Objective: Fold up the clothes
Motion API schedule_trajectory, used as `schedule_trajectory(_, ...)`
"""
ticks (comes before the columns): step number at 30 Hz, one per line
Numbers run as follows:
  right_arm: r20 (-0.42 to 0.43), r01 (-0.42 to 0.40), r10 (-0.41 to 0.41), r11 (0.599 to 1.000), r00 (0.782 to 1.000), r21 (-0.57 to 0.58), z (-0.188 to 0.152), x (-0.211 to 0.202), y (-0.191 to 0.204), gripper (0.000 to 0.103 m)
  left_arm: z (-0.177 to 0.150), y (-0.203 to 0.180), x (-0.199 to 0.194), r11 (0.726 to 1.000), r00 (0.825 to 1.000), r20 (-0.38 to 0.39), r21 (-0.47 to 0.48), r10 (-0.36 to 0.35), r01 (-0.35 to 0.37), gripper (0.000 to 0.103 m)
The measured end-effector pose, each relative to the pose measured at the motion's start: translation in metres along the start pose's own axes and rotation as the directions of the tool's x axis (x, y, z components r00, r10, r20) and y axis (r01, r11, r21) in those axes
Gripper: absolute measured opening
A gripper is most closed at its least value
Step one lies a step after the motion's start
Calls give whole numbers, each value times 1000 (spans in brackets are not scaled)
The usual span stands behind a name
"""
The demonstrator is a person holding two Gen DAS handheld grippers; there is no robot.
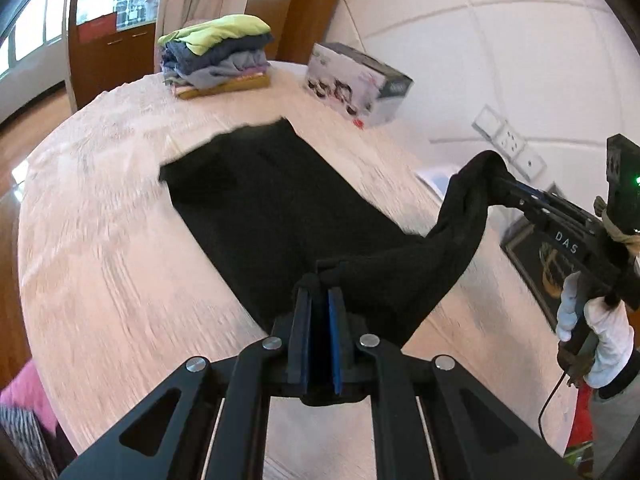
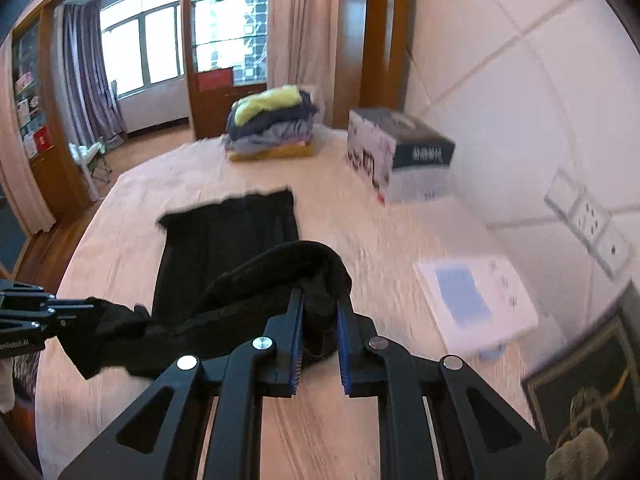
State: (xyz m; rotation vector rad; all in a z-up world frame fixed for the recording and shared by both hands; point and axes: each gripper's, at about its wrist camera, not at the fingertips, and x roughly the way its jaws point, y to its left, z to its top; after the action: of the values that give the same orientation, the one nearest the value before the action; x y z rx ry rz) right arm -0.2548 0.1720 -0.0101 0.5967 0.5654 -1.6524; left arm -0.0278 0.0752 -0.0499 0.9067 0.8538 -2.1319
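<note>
Firmly, both tongs (image 1: 319, 296) (image 2: 320, 312) on black garment (image 1: 256, 208)

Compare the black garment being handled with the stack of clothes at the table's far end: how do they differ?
The black knit garment is a single dark piece, part spread on the pale wooden table; the stack of folded clothes holds several coloured pieces, yellow-green on top. The garment's near edge is lifted by the left gripper and right gripper; the stack sits untouched. Both rest on the same table.

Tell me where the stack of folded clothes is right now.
The stack of folded clothes sits at the table's far edge, left of the printed box and beyond the black garment.
</note>
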Motion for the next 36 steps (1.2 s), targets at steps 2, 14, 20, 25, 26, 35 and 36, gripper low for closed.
schedule_trajectory(2, 0, 13, -13, 1000, 1000, 13, 28, 23, 8, 14, 27, 25, 14, 999, 999, -19, -4, -32, 32, 7)
schedule_trajectory(14, -163, 46, -37, 997, 986, 55, 137, 225, 45, 14, 149, 168, 129, 992, 971, -205, -49, -124, 117, 8)
schedule_trajectory(20, -253, 39, 12, 980, 967, 196, 142, 282, 37, 23, 171, 190, 136, 991, 970, -206, 13, -126, 132, 77)
schedule_trajectory(25, -196, 45, 21, 944, 980, 328, 145, 242, 24, 43, 169, 167, 98, 972, 993, -121, 233, 0, 28, 78)
schedule_trajectory(26, -196, 59, 11, 937, 981, 345, 141, 228, 23, 48, 164, 160, 89, 962, 994, -104, 274, 15, 15, 78)
schedule_trajectory(35, -360, 209, 28, 772, 932, 601, -9, 127, 49, 83, 113, 130, 85, 923, 984, -169, 385, 65, 5, 78)
schedule_trajectory(36, -357, 212, 38, 744, 934, 633, -25, 121, 54, 93, 114, 131, 88, 922, 983, -176, 387, 61, 12, 78)
